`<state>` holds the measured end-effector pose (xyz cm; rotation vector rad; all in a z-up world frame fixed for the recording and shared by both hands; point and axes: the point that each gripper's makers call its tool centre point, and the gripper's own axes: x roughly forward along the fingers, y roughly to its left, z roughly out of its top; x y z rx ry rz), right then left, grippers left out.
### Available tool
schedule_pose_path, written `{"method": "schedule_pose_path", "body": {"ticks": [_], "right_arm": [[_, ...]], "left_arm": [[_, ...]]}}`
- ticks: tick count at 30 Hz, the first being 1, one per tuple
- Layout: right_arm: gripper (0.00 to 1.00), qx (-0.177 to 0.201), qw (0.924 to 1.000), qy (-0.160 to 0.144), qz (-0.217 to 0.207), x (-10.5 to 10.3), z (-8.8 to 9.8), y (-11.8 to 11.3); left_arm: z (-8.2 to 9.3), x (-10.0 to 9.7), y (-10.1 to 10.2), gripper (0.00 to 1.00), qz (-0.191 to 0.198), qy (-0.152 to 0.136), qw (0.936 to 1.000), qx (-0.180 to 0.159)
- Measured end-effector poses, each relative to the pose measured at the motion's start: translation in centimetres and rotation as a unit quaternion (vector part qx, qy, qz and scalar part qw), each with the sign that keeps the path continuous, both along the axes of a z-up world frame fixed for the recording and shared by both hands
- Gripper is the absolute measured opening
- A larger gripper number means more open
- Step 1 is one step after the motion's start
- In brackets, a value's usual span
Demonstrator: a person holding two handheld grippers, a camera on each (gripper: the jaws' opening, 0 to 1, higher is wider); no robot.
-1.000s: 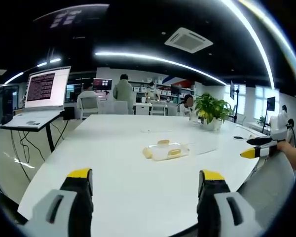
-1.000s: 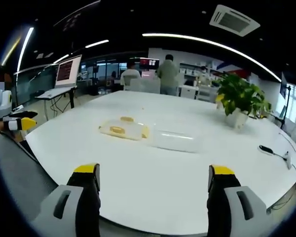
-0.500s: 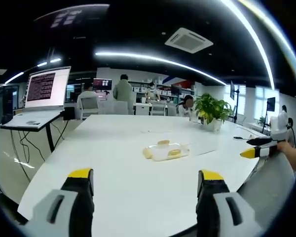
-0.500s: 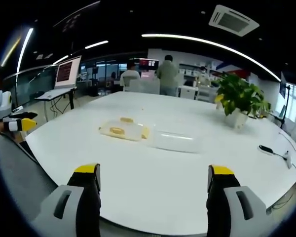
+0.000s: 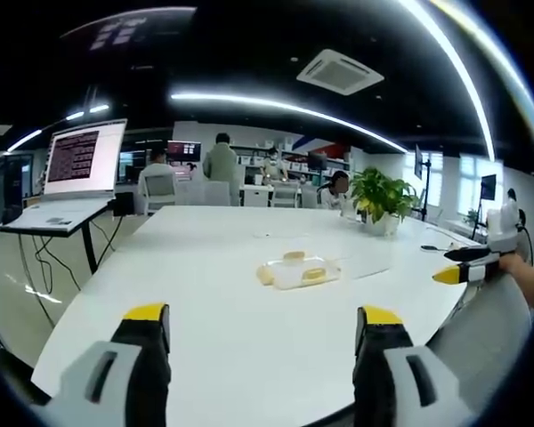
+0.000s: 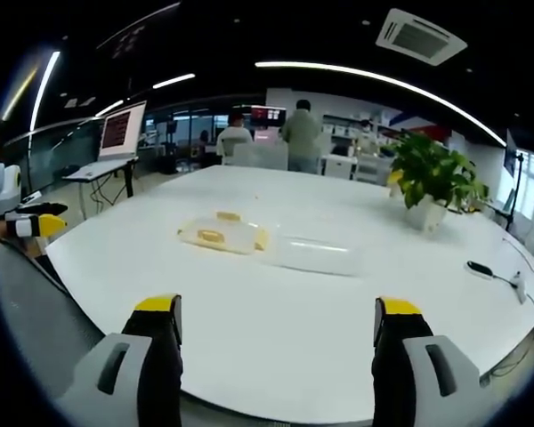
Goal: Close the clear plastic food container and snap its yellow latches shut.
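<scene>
A clear plastic food container (image 5: 297, 272) with yellow latches lies on the white table (image 5: 205, 294), well ahead of my left gripper (image 5: 258, 329), which is open and holds nothing. In the right gripper view the container (image 6: 222, 236) sits left of centre with its clear lid (image 6: 316, 253) lying flat beside it to the right. My right gripper (image 6: 278, 322) is open near the table's front edge, far from the container. The right gripper (image 5: 463, 267) also shows at the right edge of the left gripper view, and the left gripper (image 6: 31, 222) at the left edge of the right gripper view.
A potted plant (image 6: 432, 182) stands at the back right of the table. A small dark device with a cable (image 6: 494, 274) lies near the right edge. A laptop on a stand (image 5: 76, 173) is off to the left. People sit at desks in the background.
</scene>
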<state>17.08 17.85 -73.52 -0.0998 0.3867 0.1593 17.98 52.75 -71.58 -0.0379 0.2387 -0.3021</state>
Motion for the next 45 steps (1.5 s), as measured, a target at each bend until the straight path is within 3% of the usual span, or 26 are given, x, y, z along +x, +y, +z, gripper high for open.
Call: {"method": "schedule_pose_path", "body": {"ticks": [12,15,19,21,25,26,27,29,33,34,36,39,45], "right_arm": [[0.86,0.008,0.9999,-0.006,-0.004,0.0,0.2,-0.1],[0.87,0.036,0.9989,-0.031,-0.001,0.1,1.2,0.1],[0.86,0.023,0.9993,-0.012,0.027,0.4,0.8,-0.1],[0.84,-0.009,0.9991,-0.019,0.037,0.9,1.0,-0.9],[0.83,-0.006,0.9989,-0.007,0.046,2.5,0.9,-2.1],[0.83,-0.006,0.9988,-0.004,0.049,3.1,1.0,-2.3],[0.83,-0.007,0.9986,-0.005,0.052,3.4,1.1,-2.4],[0.82,-0.012,0.9980,-0.011,0.061,4.5,1.5,-2.5],[0.81,-0.026,0.9960,-0.014,0.084,6.2,1.9,-2.3],[0.80,-0.029,0.9954,-0.016,0.090,6.5,2.0,-2.1],[0.80,-0.040,0.9934,-0.020,0.106,7.3,2.4,-1.9],[0.78,-0.093,0.9868,-0.032,0.129,8.9,2.9,-2.1],[0.75,-0.145,0.9723,-0.039,0.179,11.6,3.5,-1.2]], "left_arm": [[-0.3,-0.1,-0.1,0.83,-0.003,0.008,0.9999,0.013],[0.2,0.0,0.1,0.84,0.003,-0.003,1.0000,0.007],[0.4,0.1,0.3,0.85,0.009,-0.007,0.9996,0.027],[-0.2,0.1,0.7,0.88,0.018,0.015,0.9990,0.038],[-0.7,0.2,0.8,0.93,0.020,0.033,0.9976,0.058],[-0.8,0.2,1.6,0.92,0.035,0.049,0.9950,0.079],[-0.4,0.4,1.9,0.92,0.039,0.048,0.9939,0.091],[1.8,1.6,2.1,0.92,0.045,0.009,0.9944,0.095],[3.8,3.8,1.9,0.92,0.035,-0.008,0.9916,0.125],[4.4,4.7,1.8,0.92,0.024,-0.018,0.9887,0.147],[4.9,5.8,1.6,0.92,0.017,-0.027,0.9855,0.167],[5.2,8.0,0.5,0.91,-0.024,-0.040,0.9782,0.203],[5.3,11.9,-0.8,0.88,-0.064,-0.032,0.9656,0.250]]}}
